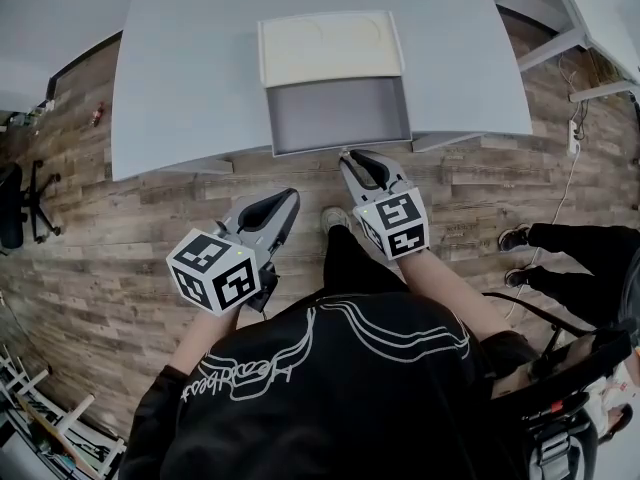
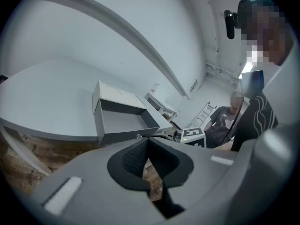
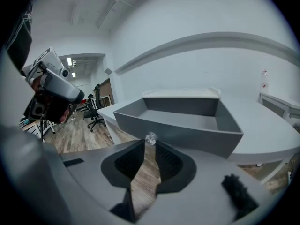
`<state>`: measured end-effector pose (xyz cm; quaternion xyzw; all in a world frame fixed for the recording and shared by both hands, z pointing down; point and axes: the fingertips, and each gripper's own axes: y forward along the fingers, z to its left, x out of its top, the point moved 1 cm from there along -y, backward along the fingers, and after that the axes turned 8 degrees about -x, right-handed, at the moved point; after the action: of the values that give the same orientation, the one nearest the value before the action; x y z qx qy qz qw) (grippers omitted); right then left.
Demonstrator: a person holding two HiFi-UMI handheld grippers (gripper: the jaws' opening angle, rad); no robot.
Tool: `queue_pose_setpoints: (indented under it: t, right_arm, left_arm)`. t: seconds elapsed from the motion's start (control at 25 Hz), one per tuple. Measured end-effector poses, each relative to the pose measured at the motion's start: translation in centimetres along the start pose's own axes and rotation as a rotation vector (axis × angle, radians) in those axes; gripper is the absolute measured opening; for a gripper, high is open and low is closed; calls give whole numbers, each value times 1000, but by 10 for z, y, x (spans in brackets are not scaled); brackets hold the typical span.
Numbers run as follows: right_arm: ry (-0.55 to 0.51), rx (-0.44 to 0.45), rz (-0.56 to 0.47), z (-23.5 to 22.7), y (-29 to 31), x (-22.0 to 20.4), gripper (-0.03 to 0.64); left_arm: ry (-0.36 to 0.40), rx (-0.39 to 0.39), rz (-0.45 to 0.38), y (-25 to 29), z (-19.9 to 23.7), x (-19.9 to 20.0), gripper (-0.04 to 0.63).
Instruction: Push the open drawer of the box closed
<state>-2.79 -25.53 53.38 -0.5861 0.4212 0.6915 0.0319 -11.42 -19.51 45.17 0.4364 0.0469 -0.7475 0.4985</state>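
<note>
A grey box with a cream top (image 1: 330, 46) stands on the pale table (image 1: 180, 78). Its grey drawer (image 1: 338, 114) is pulled out toward me, past the table's front edge, and is empty. My right gripper (image 1: 352, 156) has its tips at the middle of the drawer front. In the right gripper view the small clear knob (image 3: 150, 138) sits right at the mouth of my right gripper (image 3: 150, 144), whose jaws stand a narrow gap apart. My left gripper (image 1: 289, 198) hangs lower left over the floor, away from the drawer (image 2: 124, 121), jaws together and empty (image 2: 147, 146).
Wood floor (image 1: 120, 228) lies below the table edge. A black office chair (image 1: 20, 203) is at far left. Another person's legs and shoes (image 1: 560, 248) are at right, near a table leg and cable (image 1: 575, 128).
</note>
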Motion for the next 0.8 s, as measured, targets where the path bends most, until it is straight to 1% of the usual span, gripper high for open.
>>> queue_pose_setpoints:
  t: [0.08,0.24,0.44,0.64,0.8]
  right_arm:
    - [-1,6,2,2,-1,0,77]
    - [-2,15,2,0,2,2,75]
    - [0,29,16,-2,1,2,72]
    - [17,33,7,-6,-2,10,72]
    - [18,42,25,-11,9,18,72]
  left_arm:
    - [1,9,7,0,0,-6,6]
    - [-20,11,5,3,2,-6,6]
    - [-9,22,13,5,2,-6,6]
    - [-21,25,-10,5,3,1,6]
    - [-26,32,-15,4,8,3,6]
